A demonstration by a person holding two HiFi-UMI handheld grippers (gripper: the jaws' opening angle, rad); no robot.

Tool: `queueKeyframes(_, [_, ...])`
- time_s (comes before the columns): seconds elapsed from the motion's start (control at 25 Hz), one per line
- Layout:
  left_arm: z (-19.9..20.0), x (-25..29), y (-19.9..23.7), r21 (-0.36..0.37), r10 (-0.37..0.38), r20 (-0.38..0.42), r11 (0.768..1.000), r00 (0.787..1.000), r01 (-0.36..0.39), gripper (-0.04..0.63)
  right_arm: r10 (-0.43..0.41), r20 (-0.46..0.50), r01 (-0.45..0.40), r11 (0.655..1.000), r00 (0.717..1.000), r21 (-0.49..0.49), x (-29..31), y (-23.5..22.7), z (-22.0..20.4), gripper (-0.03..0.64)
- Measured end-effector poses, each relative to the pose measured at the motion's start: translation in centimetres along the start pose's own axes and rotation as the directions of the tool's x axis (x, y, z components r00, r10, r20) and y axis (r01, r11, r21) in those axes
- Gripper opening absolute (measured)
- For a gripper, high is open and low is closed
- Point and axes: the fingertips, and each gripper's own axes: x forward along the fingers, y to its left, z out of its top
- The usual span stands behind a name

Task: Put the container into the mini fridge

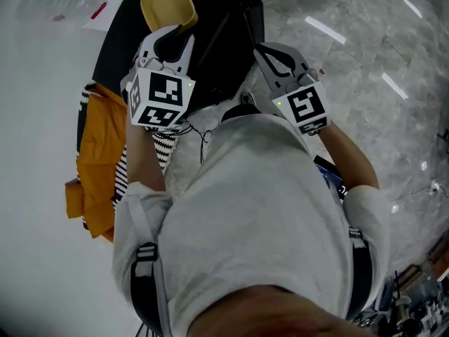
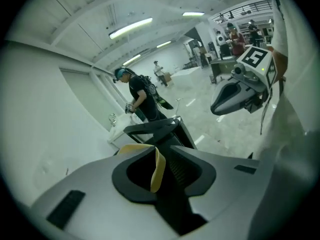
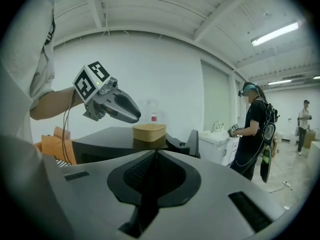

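One yellow container (image 1: 167, 4) on one black mini fridge (image 1: 121, 37) at 12 o'clock, left gripper (image 1: 175, 32) fingers apart, right gripper (image 1: 273, 53) fingers pinched together.

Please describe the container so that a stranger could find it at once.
Find the black mini fridge by the white wall. On its flat top stands the container, a low yellow tub with rounded corners. It alone is yellow there; the orange fabric lies lower, beside it.
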Motion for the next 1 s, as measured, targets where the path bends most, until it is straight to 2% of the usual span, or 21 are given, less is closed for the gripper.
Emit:
queueKeyframes(0.12, [-2.1,0.8,0.4,0.058,-0.126,-0.114,0.989,0.985,0.133,0.083,-0.017,-0.003,0.017,1.0,1.0,0.02,0.6,-0.2,0.4,0.04])
queueKeyframes(0.24, [-3.6,1.6,0.8,0.083,-0.188,-0.205,0.975,0.961,0.208,0.083,-0.028,-0.005,0.028,0.999,1.0,0.024,1.0,-0.2,0.8,0.04])
queueKeyframes(0.44, [-4.1,2.9,0.3,0.102,-0.283,-0.253,0.943,0.925,0.316,0.083,-0.054,-0.031,0.055,0.998,0.998,0.033,1.4,-0.5,0.6,0.04])
queueKeyframes(0.76, [-5.4,4.3,1.2,0.133,-0.317,-0.288,0.921,0.904,0.365,0.08,-0.086,-0.066,0.089,0.995,0.994,0.04,2.2,-0.9,0.4,0.04])
queueKeyframes(0.88, [-5.7,4.2,0.8,0.131,-0.336,-0.296,0.913,0.894,0.387,0.051,-0.095,-0.074,0.098,0.994,0.993,0.041,2.4,-0.9,0.6,0.04])
queueKeyframes(1.0, [-6.1,4.4,0.7,0.133,-0.325,-0.302,0.917,0.897,0.377,0.037,-0.102,-0.079,0.105,0.993,0.992,0.046,2.5,-1.0,0.7,0.04])
